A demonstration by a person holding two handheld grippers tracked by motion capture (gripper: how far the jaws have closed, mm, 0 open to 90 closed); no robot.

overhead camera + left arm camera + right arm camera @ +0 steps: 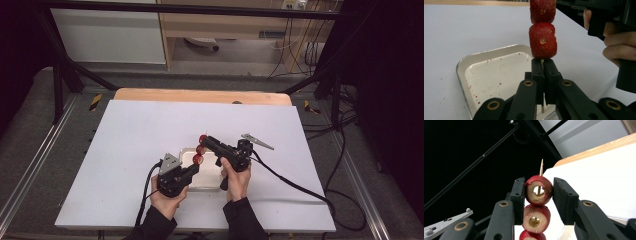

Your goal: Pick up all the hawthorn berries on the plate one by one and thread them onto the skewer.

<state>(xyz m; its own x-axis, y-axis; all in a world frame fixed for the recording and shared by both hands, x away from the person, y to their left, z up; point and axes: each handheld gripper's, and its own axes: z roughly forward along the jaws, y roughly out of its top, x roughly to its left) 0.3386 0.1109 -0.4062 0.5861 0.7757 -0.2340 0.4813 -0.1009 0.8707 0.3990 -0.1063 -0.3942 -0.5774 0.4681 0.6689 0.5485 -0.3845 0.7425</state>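
A wooden skewer carries three red fruit pieces in a row. It is held above a white tray. My left gripper is shut on the bare stick just under the lowest fruit; in the high view it sits at the tray's left. My right gripper comes in from the right, and its jaws press both sides of the top fruit. That fruit has a cored hole with the stick through it. The second fruit hangs just below it.
The tray is speckled with red crumbs and lies on a white sheet over a wooden table. A black frame stands around the table. Cables trail off to the right.
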